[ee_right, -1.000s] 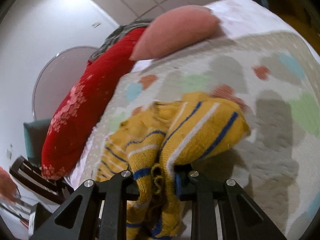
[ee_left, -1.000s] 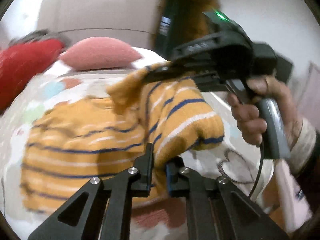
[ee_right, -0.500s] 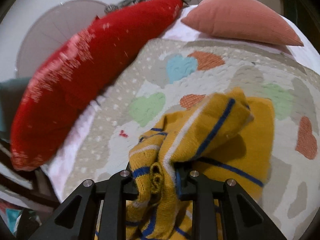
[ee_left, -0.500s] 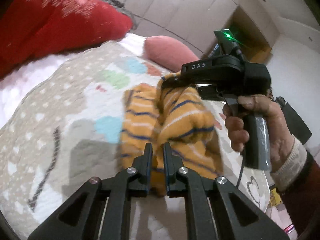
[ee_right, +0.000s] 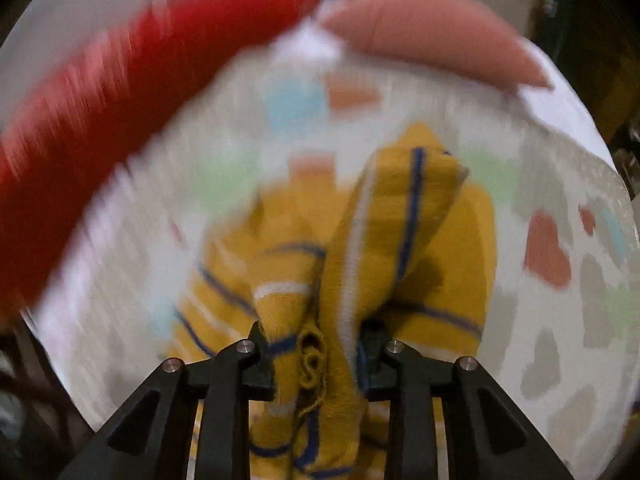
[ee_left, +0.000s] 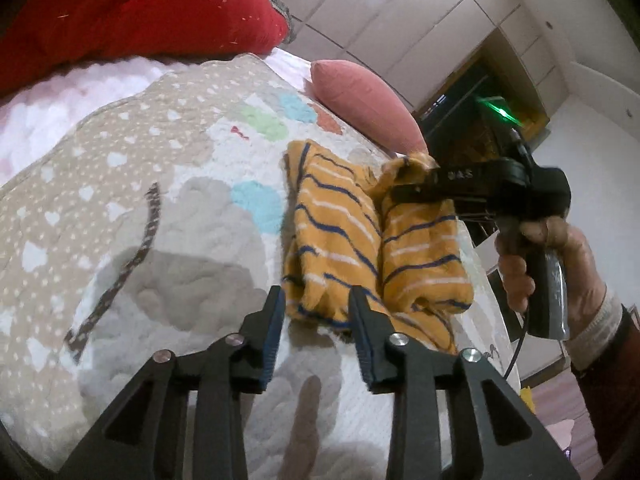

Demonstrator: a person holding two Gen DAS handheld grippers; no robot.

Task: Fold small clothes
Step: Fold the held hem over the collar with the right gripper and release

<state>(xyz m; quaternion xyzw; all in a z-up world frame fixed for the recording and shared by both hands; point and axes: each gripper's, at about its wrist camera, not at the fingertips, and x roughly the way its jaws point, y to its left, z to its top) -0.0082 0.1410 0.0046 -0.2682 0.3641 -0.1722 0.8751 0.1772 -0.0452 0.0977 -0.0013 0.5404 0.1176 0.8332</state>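
At the far left of your left wrist view a red cushion lies along the back of the bed, whose heart-patterned quilt fills the left half of the picture. A pink pillow sits further right, behind the garment. Your left tool has just been opening: its fingers now stand a little apart with nothing pressed between the pads, and the near hem of the yellow striped sweater lies on the quilt just past the tips. The sweater is folded lengthwise into two side-by-side rolls on the bed. To its right, your right tool pinches the far end of the right-hand fold, with your right hand on its grip. In the blurred right wrist view, that tool has also eased open slightly, yet bunched knit is still packed between its fingers, so it holds the sweater.
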